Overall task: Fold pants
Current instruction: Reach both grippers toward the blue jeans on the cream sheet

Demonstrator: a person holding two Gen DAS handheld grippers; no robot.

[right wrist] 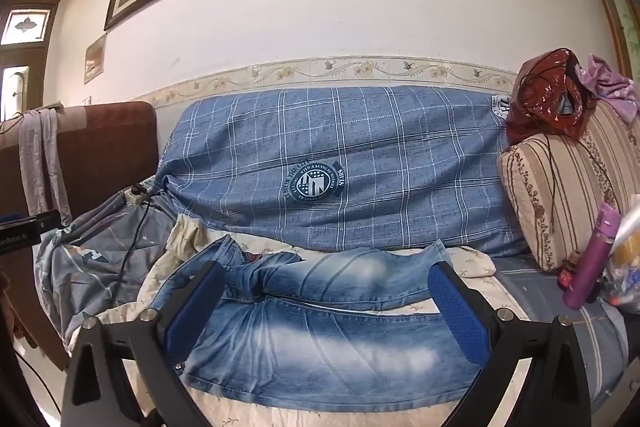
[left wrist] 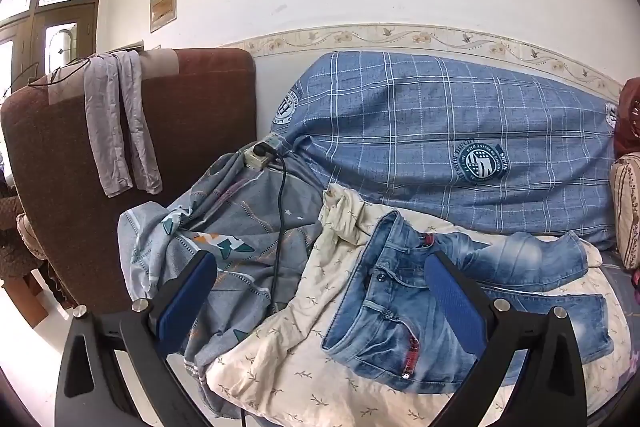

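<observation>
The jeans (right wrist: 320,311) lie lengthwise along the cream sheet (left wrist: 288,359), waistband toward the brown armchair (left wrist: 192,115). The left gripper (left wrist: 320,291) and right gripper (right wrist: 326,301) both gape empty above them.

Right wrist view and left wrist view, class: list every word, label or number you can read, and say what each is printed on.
"WITH A SENSE OF HISTORY": ring of the round badge on the blue checked cover.
Badge's larger lettering: not reliably readable.
Second badge at the cover's left end: too blurred.
White label on the black device at the left edge: cut off, unreadable.
</observation>
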